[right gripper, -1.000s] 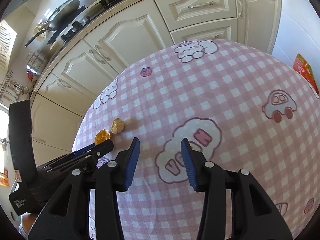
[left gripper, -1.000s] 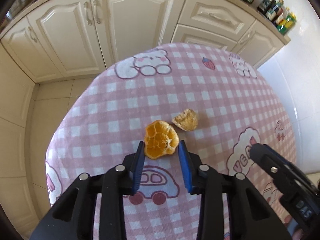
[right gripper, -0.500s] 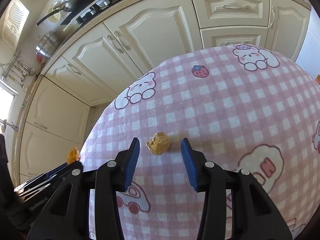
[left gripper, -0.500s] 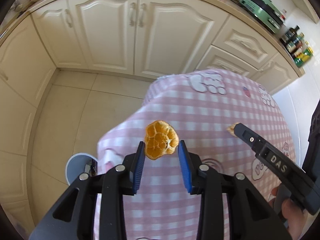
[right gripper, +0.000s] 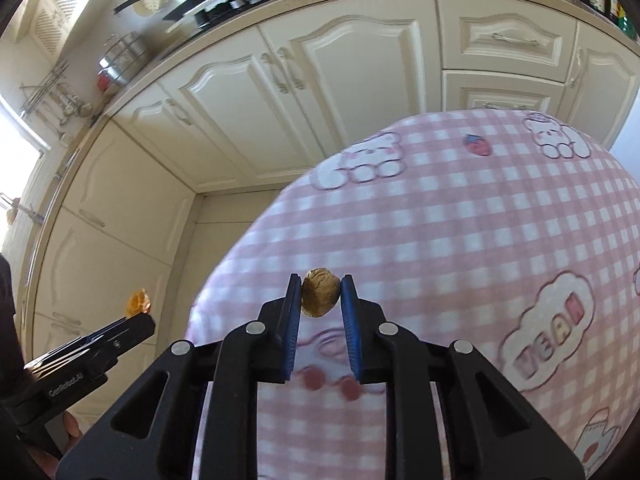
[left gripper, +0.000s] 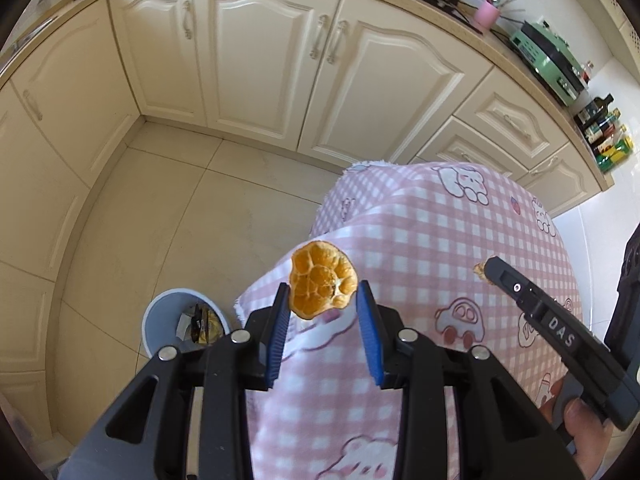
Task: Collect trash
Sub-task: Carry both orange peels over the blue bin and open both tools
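My left gripper is shut on an orange peel and holds it in the air past the left edge of the pink checked tablecloth, above the floor. A round grey trash bin with wrappers inside stands on the floor below and to the left of it. My right gripper is shut on a small brown peel scrap just above the tablecloth. The left gripper with its peel also shows at the left of the right wrist view.
Cream kitchen cabinets line the far wall and the left side, with tiled floor between them and the table. A counter above holds a green appliance, a pink cup and bottles. The right gripper reaches in from the right.
My left gripper lifted the orange peel off the table and carried it left past the edge, bringing the bin into view. My right gripper moved to the brown scrap and shut on it.
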